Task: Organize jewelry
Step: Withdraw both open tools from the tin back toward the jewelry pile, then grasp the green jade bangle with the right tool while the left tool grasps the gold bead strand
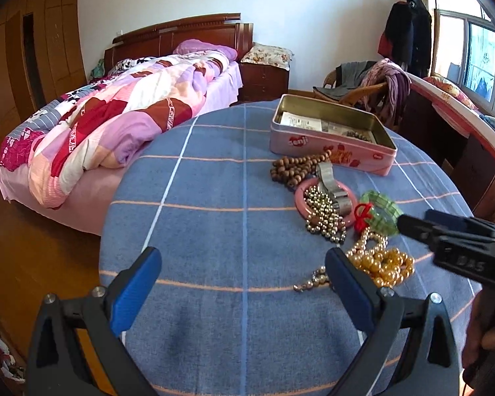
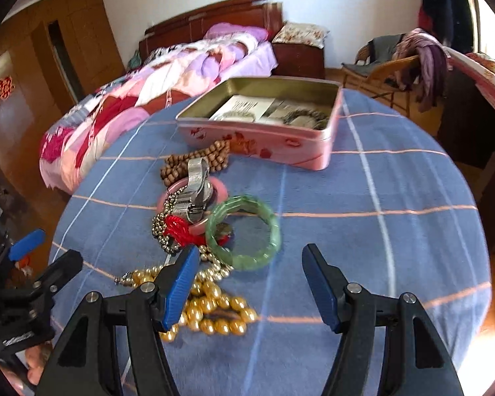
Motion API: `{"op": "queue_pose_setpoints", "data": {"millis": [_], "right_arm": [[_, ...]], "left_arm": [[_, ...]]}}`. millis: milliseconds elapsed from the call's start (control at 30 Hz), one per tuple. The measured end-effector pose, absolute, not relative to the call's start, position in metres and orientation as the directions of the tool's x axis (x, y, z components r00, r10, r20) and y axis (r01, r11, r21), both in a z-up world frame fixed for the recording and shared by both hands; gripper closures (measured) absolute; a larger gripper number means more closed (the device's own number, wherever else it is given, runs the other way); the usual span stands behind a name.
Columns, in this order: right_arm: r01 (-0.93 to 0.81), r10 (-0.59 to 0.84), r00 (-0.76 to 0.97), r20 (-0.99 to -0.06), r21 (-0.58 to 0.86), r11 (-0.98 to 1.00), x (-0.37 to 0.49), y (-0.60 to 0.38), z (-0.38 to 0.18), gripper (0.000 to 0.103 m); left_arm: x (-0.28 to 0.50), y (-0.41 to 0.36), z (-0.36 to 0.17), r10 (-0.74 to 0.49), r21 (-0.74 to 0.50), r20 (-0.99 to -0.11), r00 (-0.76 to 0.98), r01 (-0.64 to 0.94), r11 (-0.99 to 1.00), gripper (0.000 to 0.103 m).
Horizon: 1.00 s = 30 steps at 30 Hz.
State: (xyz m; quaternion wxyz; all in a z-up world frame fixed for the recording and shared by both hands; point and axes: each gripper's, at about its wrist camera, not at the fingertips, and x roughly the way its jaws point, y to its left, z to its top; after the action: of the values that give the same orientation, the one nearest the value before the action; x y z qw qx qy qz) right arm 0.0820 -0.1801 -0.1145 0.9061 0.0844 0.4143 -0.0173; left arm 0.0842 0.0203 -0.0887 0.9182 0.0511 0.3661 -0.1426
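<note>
An open pink tin box stands on the blue checked table, with papers and a dark bead bracelet inside. In front of it lies a pile of jewelry: brown wooden beads, a silver watch on a pink bangle, silver beads, a green bangle and gold pearls. My left gripper is open and empty, left of the pile. My right gripper is open, just before the green bangle.
A bed with a patchwork quilt stands left of the table. A chair with clothes and a desk by the window are behind and right. The right gripper's body shows in the left view.
</note>
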Motion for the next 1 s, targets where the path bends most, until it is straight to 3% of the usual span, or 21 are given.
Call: {"op": "queue_pose_setpoints", "data": {"millis": [300, 333, 400, 467, 767, 900, 933, 1000], "right_arm": [[0.079, 0.062, 0.605, -0.794, 0.138, 0.987, 0.119, -0.178, -0.135, 0.041], [0.075, 0.066, 0.61, -0.79, 0.141, 0.987, 0.119, -0.179, -0.135, 0.048], [0.068, 0.07, 0.609, -0.79, 0.14, 0.988, 0.118, -0.182, -0.135, 0.08], [0.071, 0.066, 0.607, -0.792, 0.137, 0.988, 0.116, -0.188, -0.136, 0.085], [0.195, -0.01, 0.662, -0.749, 0.159, 0.968, 0.08, -0.229, -0.122, 0.087], [0.207, -0.016, 0.682, -0.731, 0.171, 0.963, 0.067, -0.233, -0.114, 0.087], [0.206, -0.017, 0.683, -0.73, 0.17, 0.964, 0.065, -0.233, -0.114, 0.087], [0.206, -0.013, 0.68, -0.733, 0.174, 0.963, 0.064, -0.233, -0.113, 0.086]], "left_arm": [[0.101, 0.012, -0.09, -0.247, -0.018, -0.7, 0.67, 0.329, 0.944, 0.002], [0.103, 0.011, -0.09, -0.25, -0.022, -0.703, 0.666, 0.331, 0.943, 0.002], [0.107, 0.008, -0.091, -0.266, -0.04, -0.708, 0.654, 0.339, 0.94, 0.002], [0.108, 0.006, -0.094, -0.285, -0.061, -0.716, 0.638, 0.349, 0.935, 0.002], [0.086, -0.017, -0.098, -0.448, -0.152, -0.736, 0.508, 0.521, 0.84, 0.002], [0.078, -0.037, -0.104, -0.438, -0.123, -0.756, 0.487, 0.551, 0.826, 0.002], [0.078, -0.04, -0.107, -0.428, -0.122, -0.765, 0.48, 0.546, 0.829, 0.003], [0.079, -0.043, -0.114, -0.418, -0.139, -0.786, 0.455, 0.53, 0.837, 0.017]]}}
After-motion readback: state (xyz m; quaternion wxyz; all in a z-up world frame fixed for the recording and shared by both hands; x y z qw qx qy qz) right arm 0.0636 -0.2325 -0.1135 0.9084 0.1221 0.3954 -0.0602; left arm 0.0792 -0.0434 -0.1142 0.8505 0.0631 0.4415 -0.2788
